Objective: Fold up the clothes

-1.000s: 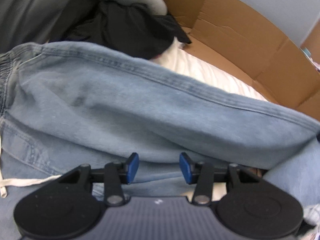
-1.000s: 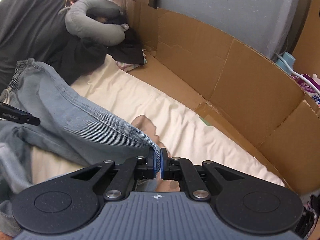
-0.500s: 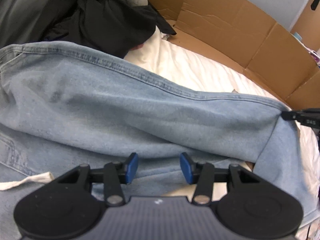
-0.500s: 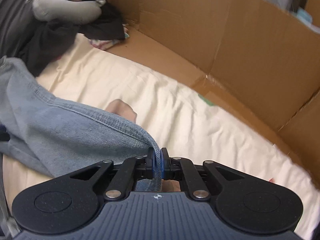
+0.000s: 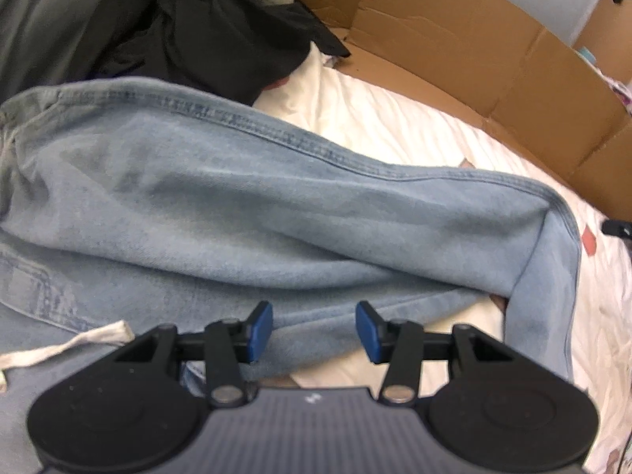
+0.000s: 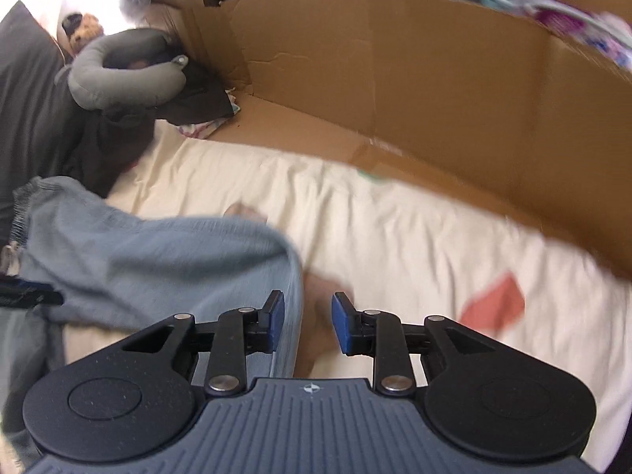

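Observation:
Light blue jeans [image 5: 252, 213] lie across a cream sheet [image 5: 395, 126], one leg folded over the other. A white drawstring [image 5: 67, 347] trails at the waist end on the left. My left gripper [image 5: 314, 330] is open and empty, just above the jeans' near edge. My right gripper [image 6: 307, 322] is open, with the hem end of the jeans [image 6: 158, 260] lying loose beside its left finger. The left gripper's tip [image 6: 27, 294] shows at the left edge of the right wrist view.
A brown cardboard wall [image 6: 414, 91] runs along the far side of the sheet [image 6: 395, 229]. A pile of dark clothes [image 5: 221, 35] and a grey neck pillow [image 6: 122, 75] sit at the far left. A red patch [image 6: 493, 308] marks the sheet on the right.
My right gripper was shut on the jeans' hem; it has opened and let it go. The leg now lies on the sheet. My left gripper stays open.

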